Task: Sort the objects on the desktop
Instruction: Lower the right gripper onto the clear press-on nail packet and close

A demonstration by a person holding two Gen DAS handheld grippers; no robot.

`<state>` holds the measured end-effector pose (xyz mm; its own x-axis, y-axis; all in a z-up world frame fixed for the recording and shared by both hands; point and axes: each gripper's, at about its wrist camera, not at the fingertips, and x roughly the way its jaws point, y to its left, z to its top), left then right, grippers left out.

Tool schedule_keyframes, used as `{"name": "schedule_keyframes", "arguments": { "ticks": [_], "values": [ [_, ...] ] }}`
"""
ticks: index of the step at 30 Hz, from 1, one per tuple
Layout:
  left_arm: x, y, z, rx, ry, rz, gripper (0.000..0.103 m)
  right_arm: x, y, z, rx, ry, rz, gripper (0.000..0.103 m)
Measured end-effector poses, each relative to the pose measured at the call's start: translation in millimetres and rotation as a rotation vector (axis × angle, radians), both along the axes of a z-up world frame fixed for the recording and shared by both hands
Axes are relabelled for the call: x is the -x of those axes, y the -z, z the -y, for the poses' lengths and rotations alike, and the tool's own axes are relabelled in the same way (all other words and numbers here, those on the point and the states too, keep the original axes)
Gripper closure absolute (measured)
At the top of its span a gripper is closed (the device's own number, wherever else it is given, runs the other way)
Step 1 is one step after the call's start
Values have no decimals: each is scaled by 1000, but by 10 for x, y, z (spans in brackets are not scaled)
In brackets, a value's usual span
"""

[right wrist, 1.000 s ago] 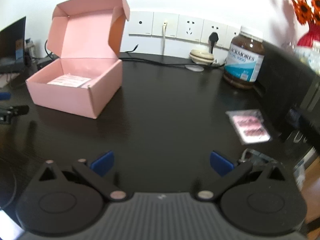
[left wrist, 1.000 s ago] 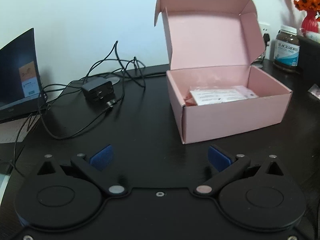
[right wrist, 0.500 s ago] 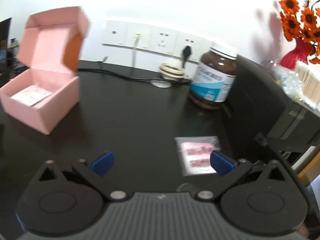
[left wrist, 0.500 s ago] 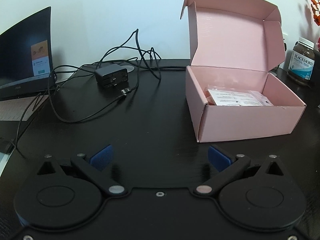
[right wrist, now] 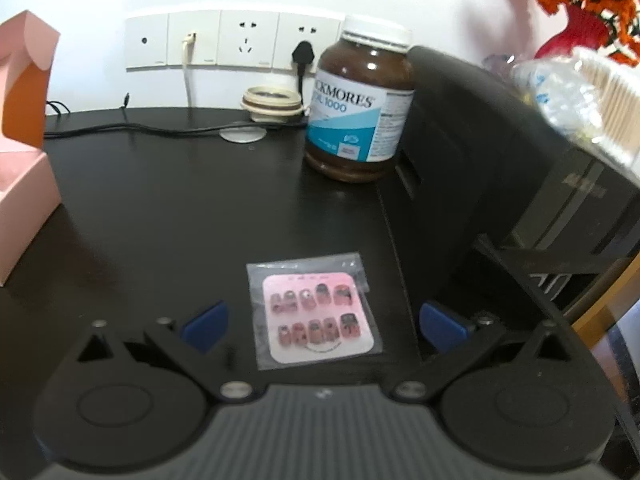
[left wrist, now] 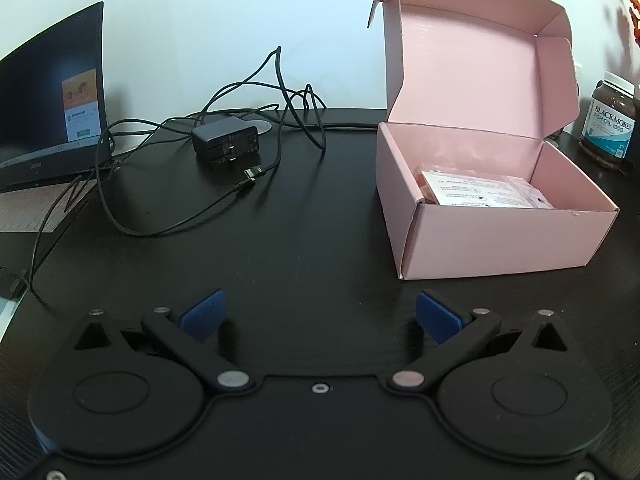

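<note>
An open pink cardboard box (left wrist: 496,236) stands on the black desk at the right of the left wrist view, with flat packets (left wrist: 480,192) inside and its lid up. My left gripper (left wrist: 320,314) is open, low over bare desk to the box's front left. In the right wrist view a clear packet of pink press-on nails (right wrist: 316,314) lies flat on the desk, between the blue pads of my open right gripper (right wrist: 324,326). Only a corner of the pink box (right wrist: 24,192) shows at that view's left edge.
A black charger (left wrist: 226,146) with tangled cables lies behind the left gripper, and a laptop (left wrist: 48,104) stands at far left. A brown supplement jar (right wrist: 360,100), a tape roll (right wrist: 272,102), wall sockets (right wrist: 224,38) and a black case (right wrist: 500,152) sit near the right gripper.
The right gripper has swung right, away from the pink box, and now has the nail packet centred between its fingers. The left gripper has shifted left, so the box sits further right.
</note>
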<state>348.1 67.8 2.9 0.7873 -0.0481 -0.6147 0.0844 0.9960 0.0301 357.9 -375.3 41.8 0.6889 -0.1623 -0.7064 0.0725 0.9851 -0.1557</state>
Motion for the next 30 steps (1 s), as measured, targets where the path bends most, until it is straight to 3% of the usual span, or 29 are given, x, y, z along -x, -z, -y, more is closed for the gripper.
{"name": "schedule_keyframes", "arguments": {
  "ticks": [5, 16, 20, 22, 24, 30],
  "values": [
    [0, 3, 3, -2, -9, -2, 0, -127, 135, 13, -6, -60, -74, 1],
    [-40, 23, -1, 6, -18, -26, 0, -175, 216, 193, -148, -62, -47, 3],
    [-38, 28, 3, 1, -23, -23, 0, -202, 205, 127, -159, -88, -41, 14],
    [-41, 30, -2, 3, -26, -25, 0, -234, 187, 60, -157, -108, -43, 28],
    [-43, 31, -8, 6, -29, -27, 0, -277, 168, -54, -152, -137, -52, 35],
    [-41, 31, -15, 9, -34, -28, 0, -362, 146, -454, -119, -216, -66, 44]
  ]
}}
